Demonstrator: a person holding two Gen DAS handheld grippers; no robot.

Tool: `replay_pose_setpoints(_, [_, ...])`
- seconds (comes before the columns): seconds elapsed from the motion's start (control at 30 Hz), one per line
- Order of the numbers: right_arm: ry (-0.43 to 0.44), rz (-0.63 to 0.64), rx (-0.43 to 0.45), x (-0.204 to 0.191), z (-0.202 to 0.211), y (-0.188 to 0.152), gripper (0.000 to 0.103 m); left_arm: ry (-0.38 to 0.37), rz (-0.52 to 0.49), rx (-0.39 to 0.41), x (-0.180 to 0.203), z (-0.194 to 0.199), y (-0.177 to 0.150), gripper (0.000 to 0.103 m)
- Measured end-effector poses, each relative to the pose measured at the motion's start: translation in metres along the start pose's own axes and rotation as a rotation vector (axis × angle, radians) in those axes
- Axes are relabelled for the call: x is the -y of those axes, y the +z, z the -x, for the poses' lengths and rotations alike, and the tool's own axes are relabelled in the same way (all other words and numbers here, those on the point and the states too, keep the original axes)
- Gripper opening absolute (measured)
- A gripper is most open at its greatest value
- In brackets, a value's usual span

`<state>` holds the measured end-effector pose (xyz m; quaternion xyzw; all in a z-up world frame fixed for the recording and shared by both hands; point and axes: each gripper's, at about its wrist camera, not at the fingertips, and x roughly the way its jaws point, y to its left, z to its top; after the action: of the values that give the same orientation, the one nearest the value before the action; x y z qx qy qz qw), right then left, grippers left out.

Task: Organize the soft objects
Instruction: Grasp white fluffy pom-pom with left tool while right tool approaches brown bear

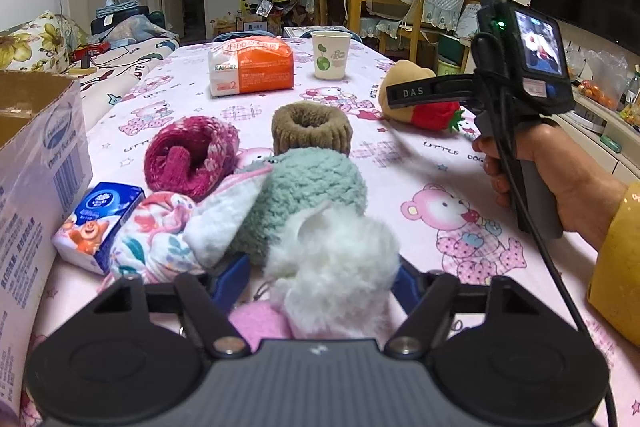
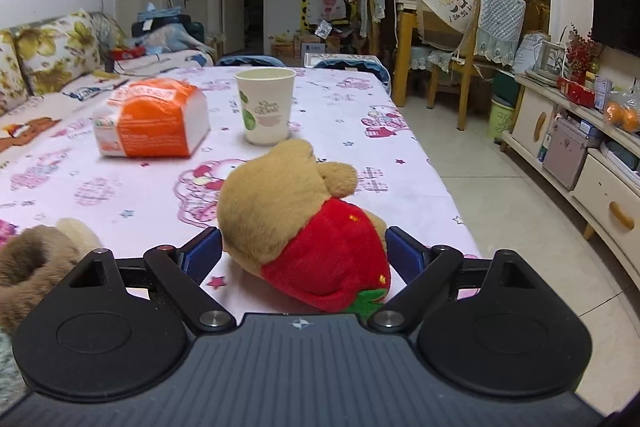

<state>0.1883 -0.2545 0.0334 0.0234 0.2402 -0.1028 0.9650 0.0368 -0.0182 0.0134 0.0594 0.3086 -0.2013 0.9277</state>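
On the table (image 2: 120, 195) | our right gripper (image 2: 304, 251) stood spread around the bear (image 2: 280, 211), not clamped | our left gripper (image 1: 320, 275) flanked the white fluff (image 1: 332, 259), grip unclear | risk: squashy plush slipping out, paper cup (image 2: 265, 107) knocked over.

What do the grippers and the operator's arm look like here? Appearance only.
Both grippers, left gripper and right gripper, share a ribbed dark grey body, two black round-lobed linkage plates with silver pivot bolts, and blue fingers. The right gripper has a grey pistol handle, a lit screen, a green LED, "DAS" lettering and a black cable. The right hand is bare, with a yellow sleeve.
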Motion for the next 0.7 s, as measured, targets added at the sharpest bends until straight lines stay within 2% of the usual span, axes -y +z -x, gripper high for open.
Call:
replay_pose_setpoints(0.33, [0.012, -0.016, 0.024, 0.008, -0.010, 0.006, 0.102, -0.007, -0.011, 0.020, 0.005, 0.003, -0.002, 0.049])
replay_pose_setpoints(0.7, [0.061, -0.039, 0.085, 0.006, 0.004, 0.001, 0.097, -0.029, 0.061, 0.069, -0.003, 0.023, -0.002, 0.047])
